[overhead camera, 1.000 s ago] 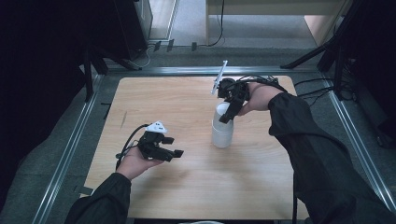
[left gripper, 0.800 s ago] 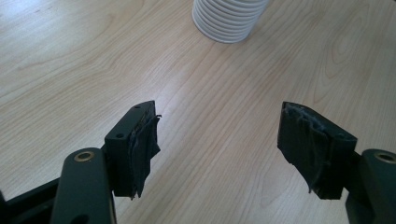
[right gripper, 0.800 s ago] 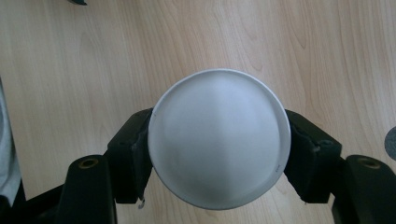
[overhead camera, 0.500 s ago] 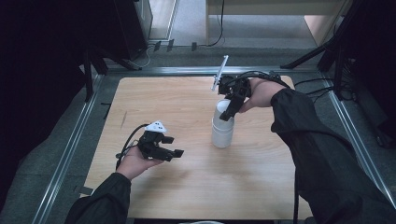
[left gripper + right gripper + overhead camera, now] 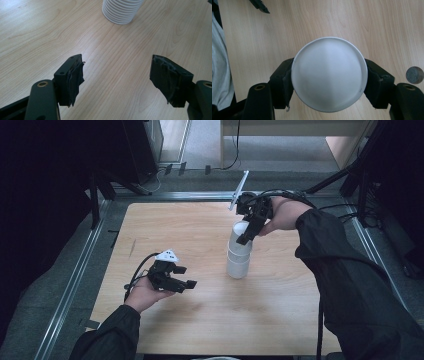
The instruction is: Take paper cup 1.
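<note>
The wooden table (image 5: 200, 230) spreads out under both my arms, bare pale grain across most of it. Right of its middle stands a stack of white paper cups (image 5: 239, 256), set upside down, ribbed walls showing at the base in my left claw's view (image 5: 121, 11). My right claw (image 5: 248, 232) comes down on the stack from the far right and grips the top cup (image 5: 329, 73), one jaw pressed against each side of it, the flat white bottom of the cup facing up between them. My left claw (image 5: 184, 277) hovers near the left of the stack, well apart from it, jaws spread wide with nothing between them. A small dark round disc (image 5: 414, 74) lies on the table just beside my right claw.
</note>
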Available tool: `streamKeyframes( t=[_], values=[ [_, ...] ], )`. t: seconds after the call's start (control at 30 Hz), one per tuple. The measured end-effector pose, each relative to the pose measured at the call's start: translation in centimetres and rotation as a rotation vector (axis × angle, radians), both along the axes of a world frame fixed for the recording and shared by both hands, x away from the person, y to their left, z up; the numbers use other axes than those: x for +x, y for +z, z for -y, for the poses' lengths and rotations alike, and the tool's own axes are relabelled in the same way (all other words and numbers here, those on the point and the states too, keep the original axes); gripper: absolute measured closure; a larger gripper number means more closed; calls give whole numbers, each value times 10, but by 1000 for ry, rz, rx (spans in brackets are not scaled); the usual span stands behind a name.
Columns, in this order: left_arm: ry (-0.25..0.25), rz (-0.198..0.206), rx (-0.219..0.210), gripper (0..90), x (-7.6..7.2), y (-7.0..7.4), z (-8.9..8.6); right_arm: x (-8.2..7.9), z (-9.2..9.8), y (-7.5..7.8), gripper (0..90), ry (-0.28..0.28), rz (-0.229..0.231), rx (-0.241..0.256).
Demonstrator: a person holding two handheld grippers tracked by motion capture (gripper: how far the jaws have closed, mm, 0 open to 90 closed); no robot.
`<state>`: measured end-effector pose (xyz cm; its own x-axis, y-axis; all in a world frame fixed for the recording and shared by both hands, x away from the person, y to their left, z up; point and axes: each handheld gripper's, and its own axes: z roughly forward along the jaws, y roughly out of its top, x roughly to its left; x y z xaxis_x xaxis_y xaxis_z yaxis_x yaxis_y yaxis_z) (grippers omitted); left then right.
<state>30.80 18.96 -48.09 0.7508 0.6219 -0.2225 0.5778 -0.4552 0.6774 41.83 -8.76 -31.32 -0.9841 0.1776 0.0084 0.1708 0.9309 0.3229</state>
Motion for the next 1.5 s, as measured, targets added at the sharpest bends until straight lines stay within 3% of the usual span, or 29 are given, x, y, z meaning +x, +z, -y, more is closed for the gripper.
streamKeyframes(
  t=[0.47, 0.57, 0.9, 1.1, 1.2, 1.37, 1.5],
  values=[
    [-2, -2, -4, 268, 0, 1, -1, -4, 7, 29, 339, -5, 23, 34],
    [-2, -1, -2, 269, 0, 1, -1, -6, 10, 38, 340, 2, 24, 67],
    [0, -2, -23, 267, 0, 3, -2, -24, 17, 57, 341, 22, 33, 74],
    [-7, 2, -40, 249, -1, 6, -1, -34, 21, 55, 342, 40, 13, 96],
    [-20, 10, -47, 221, -2, 8, 0, -40, 24, 47, 342, 45, 5, 103],
    [-40, 33, -47, 162, -5, 12, 4, -50, 30, 31, 343, 50, -22, 162],
    [-48, 40, -58, 133, -5, 15, 6, -56, 32, 20, 344, 56, -24, 170]
  ],
)
